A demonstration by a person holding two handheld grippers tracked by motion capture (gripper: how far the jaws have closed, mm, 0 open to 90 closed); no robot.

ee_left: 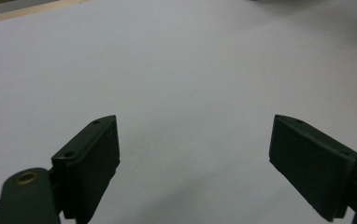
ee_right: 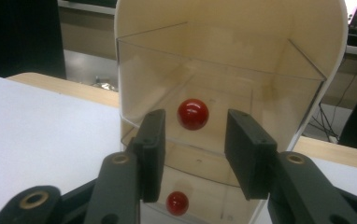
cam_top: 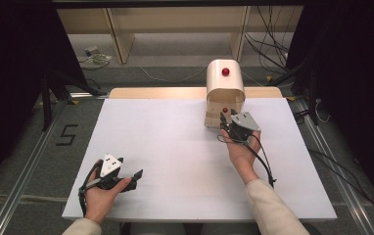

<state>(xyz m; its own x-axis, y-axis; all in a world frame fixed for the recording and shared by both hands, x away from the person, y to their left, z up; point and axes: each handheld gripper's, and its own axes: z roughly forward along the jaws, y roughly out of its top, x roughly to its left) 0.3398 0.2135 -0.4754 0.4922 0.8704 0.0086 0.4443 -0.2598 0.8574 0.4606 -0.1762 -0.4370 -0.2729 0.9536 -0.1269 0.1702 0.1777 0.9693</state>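
Right claw (ee_right: 193, 154) part-open, seemingly straddling the drawer's red knob (ee_right: 193, 114); left claw (ee_left: 194, 163) wide open, empty.

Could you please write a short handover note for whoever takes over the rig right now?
Left gripper: open, resting low near the white table's front left, holding nothing.
Right gripper: open, jaws either side of the upper red knob on the cream drawer cabinet at the table's far right.
Done: the reach; the clear upper drawer looks partly out.
Left: close on the knob, then probably move the drawer.
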